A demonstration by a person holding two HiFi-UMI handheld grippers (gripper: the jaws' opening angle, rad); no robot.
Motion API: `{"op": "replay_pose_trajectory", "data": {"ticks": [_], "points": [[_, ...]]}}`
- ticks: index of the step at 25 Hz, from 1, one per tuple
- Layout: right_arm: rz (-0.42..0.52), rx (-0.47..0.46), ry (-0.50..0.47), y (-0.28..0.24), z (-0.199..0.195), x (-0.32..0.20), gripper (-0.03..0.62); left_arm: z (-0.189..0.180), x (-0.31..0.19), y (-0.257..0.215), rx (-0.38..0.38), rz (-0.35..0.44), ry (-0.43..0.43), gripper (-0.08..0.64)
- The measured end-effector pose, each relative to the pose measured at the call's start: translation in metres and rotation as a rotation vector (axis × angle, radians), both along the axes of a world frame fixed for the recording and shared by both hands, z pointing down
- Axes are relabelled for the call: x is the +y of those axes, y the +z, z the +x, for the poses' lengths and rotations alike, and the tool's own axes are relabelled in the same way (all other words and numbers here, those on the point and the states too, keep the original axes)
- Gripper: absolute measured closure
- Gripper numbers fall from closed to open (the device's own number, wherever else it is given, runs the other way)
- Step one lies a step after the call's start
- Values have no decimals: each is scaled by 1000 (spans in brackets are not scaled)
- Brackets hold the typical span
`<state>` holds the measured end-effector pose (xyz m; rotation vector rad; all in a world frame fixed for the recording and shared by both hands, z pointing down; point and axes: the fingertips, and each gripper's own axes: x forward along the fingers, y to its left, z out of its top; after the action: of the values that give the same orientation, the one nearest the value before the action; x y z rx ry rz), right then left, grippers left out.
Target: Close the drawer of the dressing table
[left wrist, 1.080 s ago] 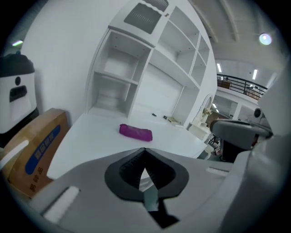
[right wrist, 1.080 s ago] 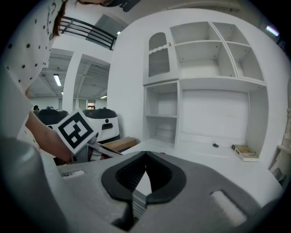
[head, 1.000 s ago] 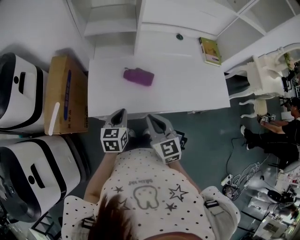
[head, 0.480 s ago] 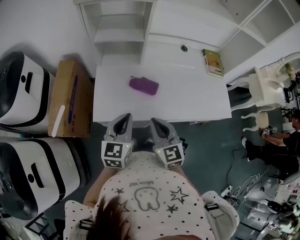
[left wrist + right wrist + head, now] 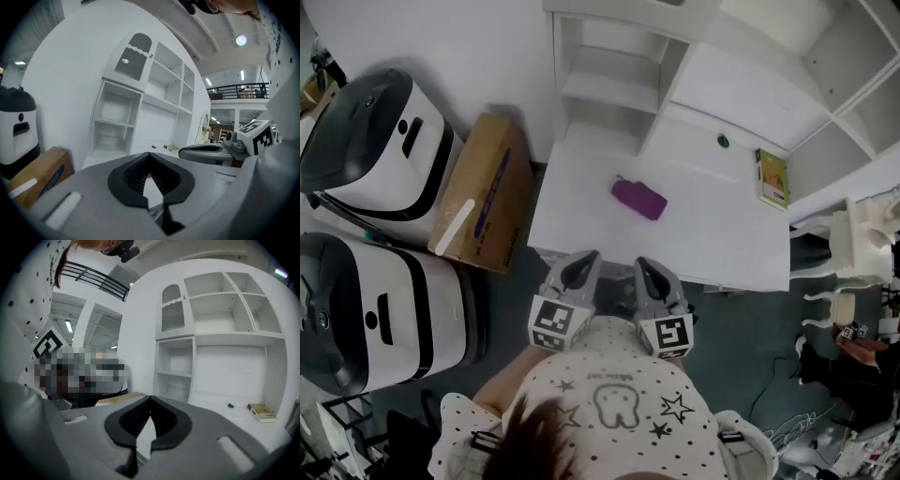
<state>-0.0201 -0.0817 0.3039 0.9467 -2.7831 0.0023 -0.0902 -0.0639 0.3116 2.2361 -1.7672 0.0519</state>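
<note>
Both clenched, empty: left claw (image 5: 582, 259), right claw (image 5: 644, 267). The drawer sits under the surface (image 5: 712, 225) near edge, mostly hidden. Likely rigid, light, on runners: push front panel centre, no grip.

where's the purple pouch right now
In the head view the purple pouch lies on the white dressing table top, roughly mid-table, between the cardboard box beside the table's left end and the green book at its right edge.
</note>
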Motion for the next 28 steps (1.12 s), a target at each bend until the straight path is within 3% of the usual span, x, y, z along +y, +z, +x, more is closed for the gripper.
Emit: {"op": "replay_pose_trajectory", "data": {"ticks": [12, 18, 28], "points": [[-14, 29, -15, 11, 3, -3, 597, -5, -4, 12, 40, -35, -43, 566], [-19, 28, 15, 10, 13, -3, 597, 4, -2, 7, 81, -53, -19, 566], [-14, 10, 37, 11, 21, 8, 597, 14, 0, 3, 76, -47, 17, 566]]}}
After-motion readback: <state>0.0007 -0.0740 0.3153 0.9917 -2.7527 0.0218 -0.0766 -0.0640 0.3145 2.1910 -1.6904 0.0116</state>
